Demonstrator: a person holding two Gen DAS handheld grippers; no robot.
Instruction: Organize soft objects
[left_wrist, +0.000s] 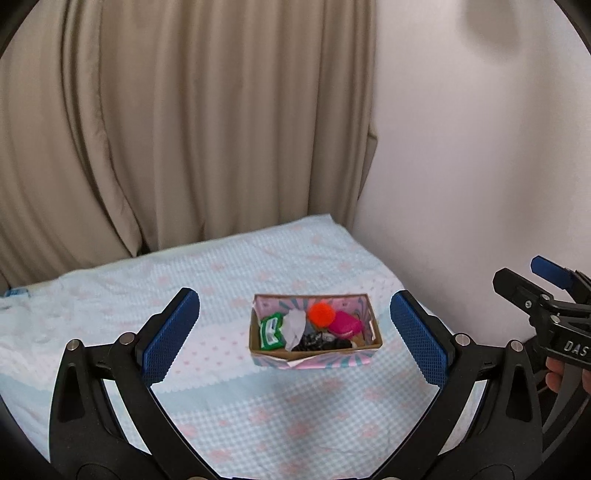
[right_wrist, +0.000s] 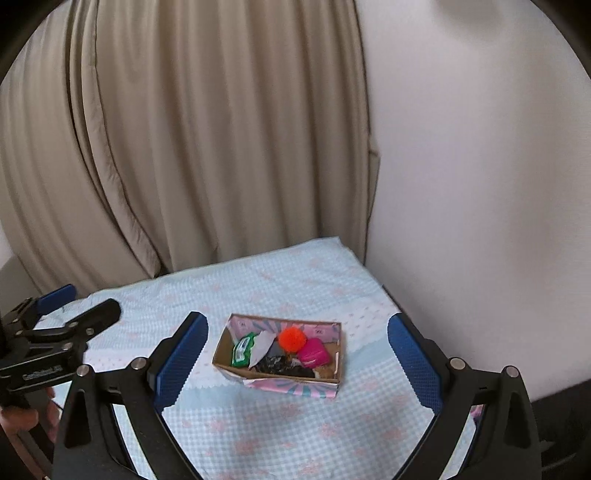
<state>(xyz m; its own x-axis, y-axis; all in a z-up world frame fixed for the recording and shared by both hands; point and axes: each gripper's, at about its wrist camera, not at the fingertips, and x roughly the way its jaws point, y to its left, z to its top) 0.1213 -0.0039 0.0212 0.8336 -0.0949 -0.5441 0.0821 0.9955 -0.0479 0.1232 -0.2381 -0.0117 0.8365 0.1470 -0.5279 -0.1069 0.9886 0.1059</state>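
Cardboard box (left_wrist: 314, 354): ahead of both tongs, centred between the spread pads, well apart from them, on the checked cloth (left_wrist: 295, 424).
Contents: orange pom-pom (left_wrist: 321, 314), pink pouch (left_wrist: 345, 324), green packet (left_wrist: 271, 331), white cloth (left_wrist: 295, 325), black fabric (left_wrist: 317, 341), all inside.
Left tongs (left_wrist: 295, 339): spread wide, holding nothing.
Right tongs (right_wrist: 295, 360): spread wide, holding nothing.
Risk: light box likely to slide or tip if nudged; pom-pom on top, liable to roll out.

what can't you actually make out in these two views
- Dark crumpled item in the patterned cardboard box: too small and blurred in both views to identify.
- Box floor: hidden by the fluffy orange pom-pom, white cloth, green packet and pink pouch.
- Right tongs body in the left wrist view: cut off by the right edge.
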